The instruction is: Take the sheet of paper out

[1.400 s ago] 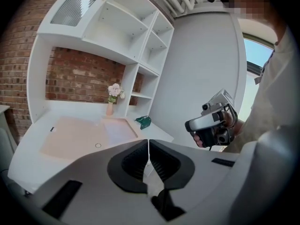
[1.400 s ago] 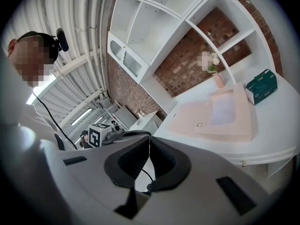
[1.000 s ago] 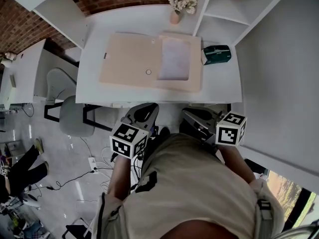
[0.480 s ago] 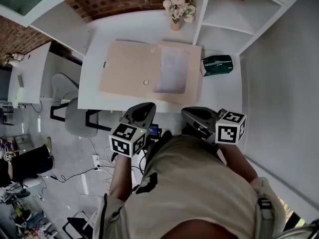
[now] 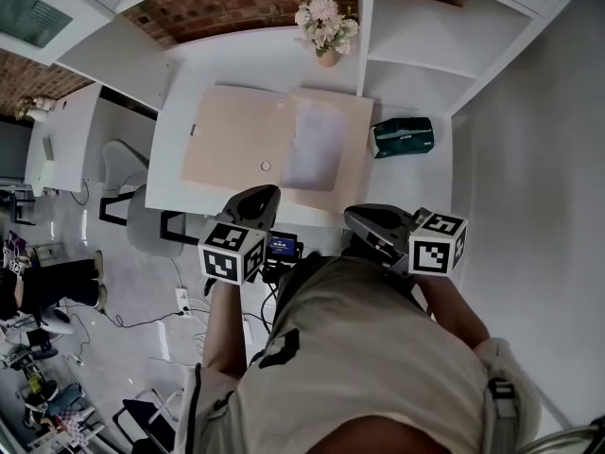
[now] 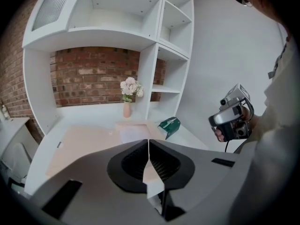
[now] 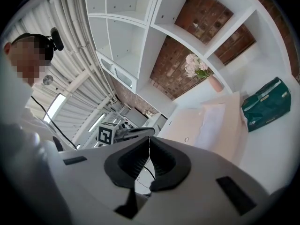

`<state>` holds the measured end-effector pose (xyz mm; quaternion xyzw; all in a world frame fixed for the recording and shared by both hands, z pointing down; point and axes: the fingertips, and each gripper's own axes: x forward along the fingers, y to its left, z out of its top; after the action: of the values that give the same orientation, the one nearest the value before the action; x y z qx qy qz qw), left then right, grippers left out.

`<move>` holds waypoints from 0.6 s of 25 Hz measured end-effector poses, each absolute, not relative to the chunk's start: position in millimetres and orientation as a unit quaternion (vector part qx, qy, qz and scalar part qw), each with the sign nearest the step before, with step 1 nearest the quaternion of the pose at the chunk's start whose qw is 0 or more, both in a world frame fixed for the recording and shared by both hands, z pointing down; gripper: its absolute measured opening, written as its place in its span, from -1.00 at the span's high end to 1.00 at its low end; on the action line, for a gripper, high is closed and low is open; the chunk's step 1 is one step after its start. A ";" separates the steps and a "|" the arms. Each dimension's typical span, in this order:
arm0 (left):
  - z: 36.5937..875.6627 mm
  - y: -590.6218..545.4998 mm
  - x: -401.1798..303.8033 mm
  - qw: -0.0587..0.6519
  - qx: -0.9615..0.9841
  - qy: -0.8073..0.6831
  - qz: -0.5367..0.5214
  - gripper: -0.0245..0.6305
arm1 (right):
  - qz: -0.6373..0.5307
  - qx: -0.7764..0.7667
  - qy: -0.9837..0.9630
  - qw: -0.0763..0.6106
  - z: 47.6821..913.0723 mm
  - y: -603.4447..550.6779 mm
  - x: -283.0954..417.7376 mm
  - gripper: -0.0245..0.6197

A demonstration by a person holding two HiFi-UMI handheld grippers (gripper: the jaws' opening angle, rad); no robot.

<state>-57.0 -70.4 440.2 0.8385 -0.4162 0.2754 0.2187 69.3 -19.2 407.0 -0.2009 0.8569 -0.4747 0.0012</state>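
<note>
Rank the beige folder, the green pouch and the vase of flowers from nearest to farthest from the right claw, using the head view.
1. beige folder: on the desk just ahead of the right claw, its near corner closest.
2. green pouch: farther, at the desk's right side.
3. vase of flowers: farthest, at the desk's back edge.

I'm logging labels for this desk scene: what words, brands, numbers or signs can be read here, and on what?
No text is legible.
Green packet: any print is too small to read.
Small screen at the person's chest: blue display, too blurred to read.
Marker cubes: black-and-white square patterns, no letters.
Folder and sheet of paper: no print visible.
</note>
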 end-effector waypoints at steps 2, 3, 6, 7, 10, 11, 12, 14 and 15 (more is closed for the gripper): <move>441.8 -80.6 -55.4 0.217 0.832 -0.426 0.280 0.86 | -0.474 -0.194 0.859 -0.004 409.0 -22.4 77.8 0.84; 443.0 -85.5 -54.1 0.215 0.830 -0.429 0.283 0.86 | -0.474 -0.191 0.860 -0.008 410.5 -23.4 81.6 0.85; 449.4 -99.8 -49.3 0.221 0.825 -0.433 0.288 0.86 | -0.474 -0.178 0.862 -0.023 417.3 -23.9 89.7 0.84; 453.0 -104.5 -48.0 0.229 0.823 -0.432 0.288 0.86 | -0.475 -0.174 0.862 -0.029 419.6 -24.0 90.8 0.84; 469.9 -118.2 -49.3 0.255 0.818 -0.428 0.288 0.85 | -0.476 -0.166 0.863 -0.039 422.5 -24.7 89.2 0.84; 476.4 -123.3 -51.5 0.262 0.815 -0.427 0.290 0.85 | -0.478 -0.165 0.862 -0.038 422.6 -25.8 87.8 0.84; 483.0 -128.7 -53.8 0.268 0.814 -0.425 0.292 0.85 | -0.480 -0.167 0.861 -0.037 422.9 -27.2 86.3 0.84; 495.9 -140.1 -56.5 0.280 0.813 -0.417 0.296 0.80 | -0.482 -0.171 0.858 -0.036 424.4 -30.3 82.5 0.84; 502.9 -145.9 -56.6 0.288 0.813 -0.409 0.297 0.57 | -0.482 -0.174 0.858 -0.036 425.5 -32.0 79.8 0.84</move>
<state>-56.6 -145.9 502.9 0.8131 -0.4094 0.2974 0.2877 79.8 -32.0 425.5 -0.1738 0.8581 -0.4819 -0.0357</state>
